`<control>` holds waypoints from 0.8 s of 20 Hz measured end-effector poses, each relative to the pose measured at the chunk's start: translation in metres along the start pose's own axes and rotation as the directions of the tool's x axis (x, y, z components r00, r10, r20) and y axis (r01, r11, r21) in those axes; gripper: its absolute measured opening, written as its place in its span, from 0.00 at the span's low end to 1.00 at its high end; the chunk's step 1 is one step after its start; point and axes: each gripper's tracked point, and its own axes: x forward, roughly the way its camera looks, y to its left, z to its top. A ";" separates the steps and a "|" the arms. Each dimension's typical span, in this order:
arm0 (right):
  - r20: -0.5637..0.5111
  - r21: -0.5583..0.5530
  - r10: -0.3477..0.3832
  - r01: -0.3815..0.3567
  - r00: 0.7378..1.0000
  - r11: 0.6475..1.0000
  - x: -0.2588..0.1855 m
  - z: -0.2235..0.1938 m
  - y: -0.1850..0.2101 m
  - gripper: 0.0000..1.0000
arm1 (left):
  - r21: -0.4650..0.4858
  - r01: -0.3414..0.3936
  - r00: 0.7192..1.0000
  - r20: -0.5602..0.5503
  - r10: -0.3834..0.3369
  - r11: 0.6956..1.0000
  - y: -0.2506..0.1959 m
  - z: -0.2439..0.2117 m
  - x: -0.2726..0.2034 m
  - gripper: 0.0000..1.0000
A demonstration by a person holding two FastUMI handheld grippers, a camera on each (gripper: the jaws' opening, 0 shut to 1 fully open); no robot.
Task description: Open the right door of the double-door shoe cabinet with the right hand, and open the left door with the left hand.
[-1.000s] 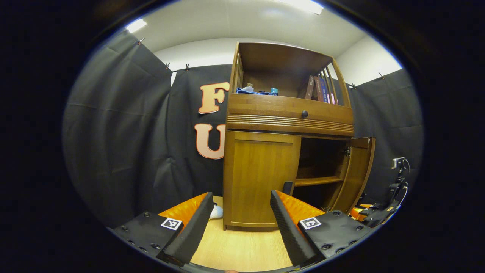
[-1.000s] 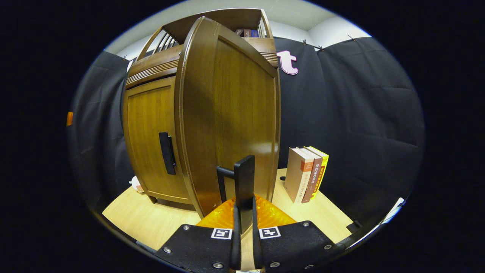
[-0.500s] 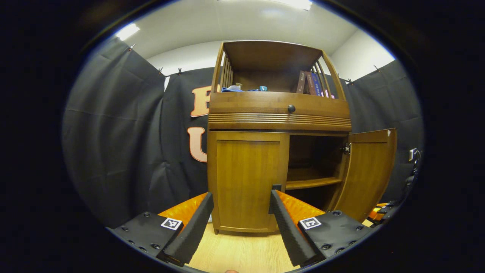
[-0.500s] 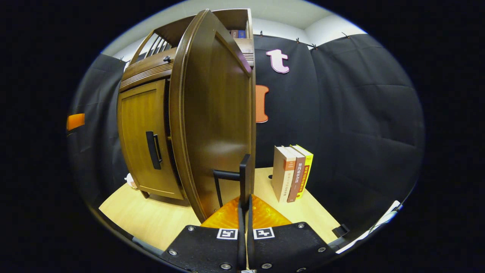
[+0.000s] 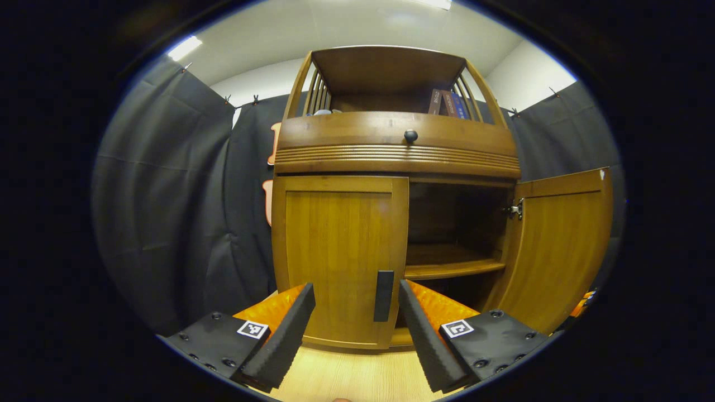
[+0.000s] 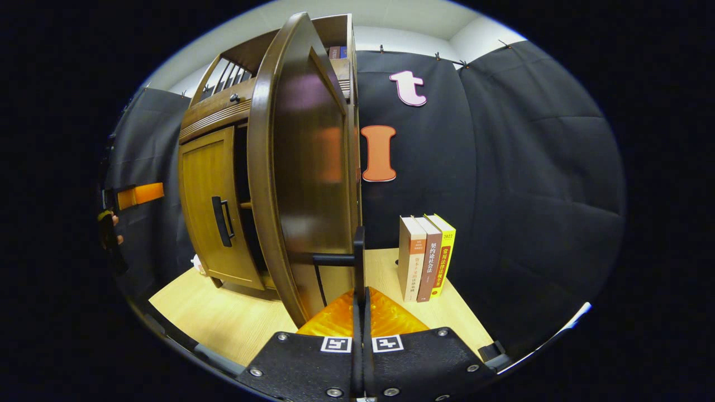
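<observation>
The left door (image 5: 338, 257) is stiff, hinged wood, best taken by its slim handle (image 5: 384, 296), which stands between the wide-open left claw's (image 5: 356, 324) fingers, untouched. The right claw (image 6: 360, 312) is clamped on the open right door's (image 6: 301, 178) handle (image 6: 357, 259). The right gripper view adds books (image 6: 427, 257) on the worktop (image 6: 223, 312).

Shoe cabinet (image 5: 391, 156): brown wood, stands upright on light wood floor, w/ drawer band above two doors. Right door (image 5: 558, 245) is swung wide open, inside shelf visible; its dark bar handle (image 6: 357, 262) is at door's free edge, in right gripper view. Left door (image 5: 338, 257) is shut, flush w/ the frame; its dark vertical handle (image 5: 384, 296) sits near inner edge, low.
</observation>
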 end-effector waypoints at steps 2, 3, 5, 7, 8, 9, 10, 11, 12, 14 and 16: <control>0.002 0.005 0.020 -0.020 1.000 1.000 0.000 0.001 -0.007 0.00 | -0.003 0.004 1.000 0.009 -0.004 1.000 -0.003 -0.002 0.006 0.94; 0.005 0.010 0.029 -0.029 1.000 1.000 0.000 0.001 -0.011 0.00 | 0.001 0.005 1.000 0.014 -0.005 1.000 -0.004 -0.003 0.010 0.93; 0.006 0.015 0.045 -0.045 0.999 0.999 0.001 0.001 -0.018 0.05 | 0.026 0.018 1.000 0.013 -0.018 1.000 -0.006 -0.006 0.016 0.93; 0.003 0.024 0.064 -0.064 0.998 0.998 -0.001 0.001 -0.023 0.00 | 0.041 0.026 1.000 0.001 -0.026 0.999 -0.004 -0.011 0.018 0.94; 0.005 0.032 0.068 -0.068 0.998 0.997 -0.002 0.002 -0.026 0.01 | 0.039 0.025 1.000 -0.007 -0.024 0.999 -0.005 -0.014 0.021 0.93; 0.007 0.033 0.067 -0.067 0.998 0.997 -0.005 0.002 -0.033 0.02 | 0.030 0.024 1.000 -0.017 -0.023 0.999 -0.007 -0.017 0.024 0.93; 0.007 0.038 0.073 -0.073 0.997 0.997 -0.007 0.002 -0.037 0.03 | 0.016 0.030 0.999 -0.028 -0.029 0.999 -0.011 -0.019 0.025 0.93; 0.010 0.043 0.086 -0.087 0.996 0.995 -0.013 0.004 -0.036 0.12 | 0.002 0.036 0.999 -0.040 -0.036 0.999 -0.014 -0.020 0.024 0.93; 0.010 0.038 0.089 -0.089 0.996 0.995 -0.017 0.004 -0.039 0.14 | -0.008 0.038 0.998 -0.048 -0.038 0.999 -0.016 -0.021 0.024 0.94; 0.014 0.017 0.082 -0.082 0.997 0.996 -0.024 0.007 -0.045 0.19 | -0.021 0.028 0.998 -0.063 -0.029 0.999 -0.016 -0.025 0.025 0.94; 0.025 0.009 0.070 -0.070 0.997 0.998 -0.028 0.010 -0.049 0.29 | -0.045 0.024 0.997 -0.078 -0.028 0.999 -0.019 -0.028 0.026 0.94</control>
